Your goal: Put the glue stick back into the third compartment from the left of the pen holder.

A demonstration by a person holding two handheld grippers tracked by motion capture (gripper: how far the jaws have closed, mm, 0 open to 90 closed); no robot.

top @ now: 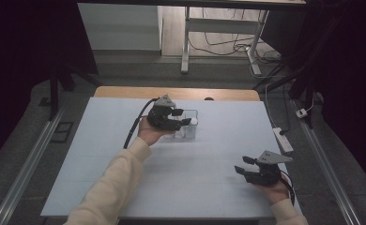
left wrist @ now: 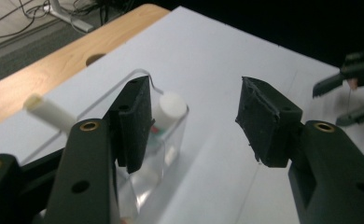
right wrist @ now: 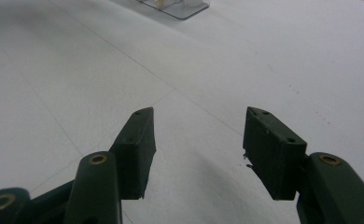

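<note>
Over on the left, a hand in a cream sleeve (top: 125,173) holds the left gripper (top: 183,117) out over the middle of the desk (top: 101,154), its fingers (left wrist: 136,119) spread apart with nothing caught between them. They hang right at a clear plastic container (top: 193,126), a small see-through box standing on the white sheet towards the far edge. From the left gripper view, one finger sits over the container's near wall and the other stands off to the side above bare desk. Inside the box a white cylinder (left wrist: 171,106) stands upright, with something red and green low against it that I cannot make out. A white stick (left wrist: 49,112) leans out over the container's rim, angled away from the gripper.

Further right, near the front corner of the desk, the right gripper (top: 244,165) rests in the other hand, well apart from the container. Its fingers (right wrist: 138,144) are also spread and empty, pointing across the white surface towards the box, whose base shows at the top of the right gripper view.
</note>
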